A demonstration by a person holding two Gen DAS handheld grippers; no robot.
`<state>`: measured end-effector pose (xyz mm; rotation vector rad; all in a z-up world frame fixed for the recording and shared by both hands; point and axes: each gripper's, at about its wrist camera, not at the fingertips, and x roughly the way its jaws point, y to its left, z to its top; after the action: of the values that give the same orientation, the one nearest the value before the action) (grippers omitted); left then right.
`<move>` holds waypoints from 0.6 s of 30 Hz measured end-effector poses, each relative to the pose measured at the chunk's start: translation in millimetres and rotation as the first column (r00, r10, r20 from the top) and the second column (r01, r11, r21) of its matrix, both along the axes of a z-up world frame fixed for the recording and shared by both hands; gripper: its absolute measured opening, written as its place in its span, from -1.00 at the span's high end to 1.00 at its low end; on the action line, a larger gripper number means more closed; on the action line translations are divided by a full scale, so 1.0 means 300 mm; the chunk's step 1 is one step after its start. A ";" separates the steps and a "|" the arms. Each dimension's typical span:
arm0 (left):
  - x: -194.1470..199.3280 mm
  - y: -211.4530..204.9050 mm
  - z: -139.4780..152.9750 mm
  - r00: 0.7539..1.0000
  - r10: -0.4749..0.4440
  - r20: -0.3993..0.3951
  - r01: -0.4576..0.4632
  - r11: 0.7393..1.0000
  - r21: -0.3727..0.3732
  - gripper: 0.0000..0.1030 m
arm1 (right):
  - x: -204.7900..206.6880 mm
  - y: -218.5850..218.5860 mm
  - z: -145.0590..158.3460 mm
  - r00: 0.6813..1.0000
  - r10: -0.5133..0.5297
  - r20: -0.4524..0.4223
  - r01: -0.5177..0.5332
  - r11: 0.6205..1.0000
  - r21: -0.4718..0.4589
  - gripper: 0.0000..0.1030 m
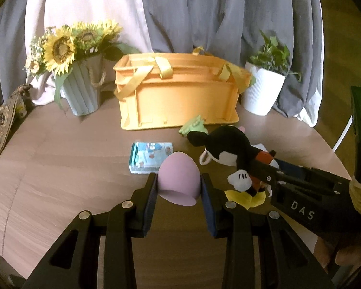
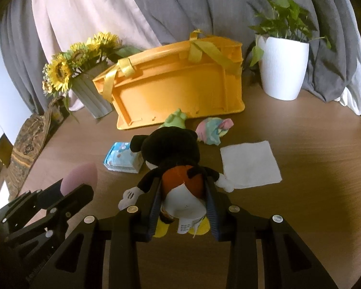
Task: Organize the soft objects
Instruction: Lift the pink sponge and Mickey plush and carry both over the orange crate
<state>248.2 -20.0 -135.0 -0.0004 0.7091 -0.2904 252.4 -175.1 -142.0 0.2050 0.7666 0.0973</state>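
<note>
My left gripper (image 1: 179, 187) is shut on a pink egg-shaped sponge (image 1: 179, 180), held clear of the round wooden table (image 1: 60, 163). The same sponge (image 2: 80, 177) shows at the left of the right wrist view, in the left gripper (image 2: 60, 190). My right gripper (image 2: 183, 200) is shut on a black mouse plush (image 2: 178, 159) around its red and white body, head pointing away. In the left wrist view the plush (image 1: 228, 148) hangs from the right gripper (image 1: 264, 180). An orange basket (image 1: 178, 91) with yellow straps stands at the back centre, also seen as the basket (image 2: 178, 89).
A tissue pack (image 1: 150, 156), a green soft toy (image 1: 193, 126), a pastel plush (image 2: 213, 130) and a white cloth (image 2: 249, 165) lie on the table. Sunflowers in a grey pot (image 1: 81, 91) stand back left, a white plant pot (image 2: 282, 67) back right. Curtains hang behind.
</note>
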 end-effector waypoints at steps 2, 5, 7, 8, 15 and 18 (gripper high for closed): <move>-0.004 -0.002 0.019 1.000 0.000 0.011 0.000 1.000 -0.005 0.32 | -0.007 -0.004 0.017 1.000 -0.001 0.008 0.001 1.000 0.002 0.32; -0.010 -0.001 0.055 1.000 0.002 0.029 -0.001 1.000 -0.015 0.32 | -0.017 -0.008 0.048 1.000 -0.005 0.027 0.005 1.000 0.002 0.32; -0.014 0.000 0.076 0.999 0.006 0.037 -0.005 1.000 -0.022 0.32 | -0.023 -0.010 0.072 0.999 -0.009 0.044 0.009 1.000 0.000 0.32; -0.014 0.002 0.086 0.999 0.008 0.040 -0.007 1.000 -0.026 0.32 | -0.025 -0.010 0.082 0.999 -0.010 0.051 0.010 1.000 -0.001 0.32; -0.006 0.012 0.164 0.996 0.016 0.084 -0.013 0.999 -0.039 0.32 | -0.035 -0.018 0.175 0.993 -0.023 0.114 0.023 1.000 -0.001 0.31; -0.004 0.016 0.199 0.994 0.012 0.113 -0.008 0.999 -0.035 0.32 | -0.032 -0.015 0.212 0.990 -0.026 0.140 0.027 1.000 -0.002 0.31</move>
<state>247.0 -15.4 -75.2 -0.0205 0.5916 -0.2905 242.8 -179.7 -78.5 0.2024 0.6238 0.0841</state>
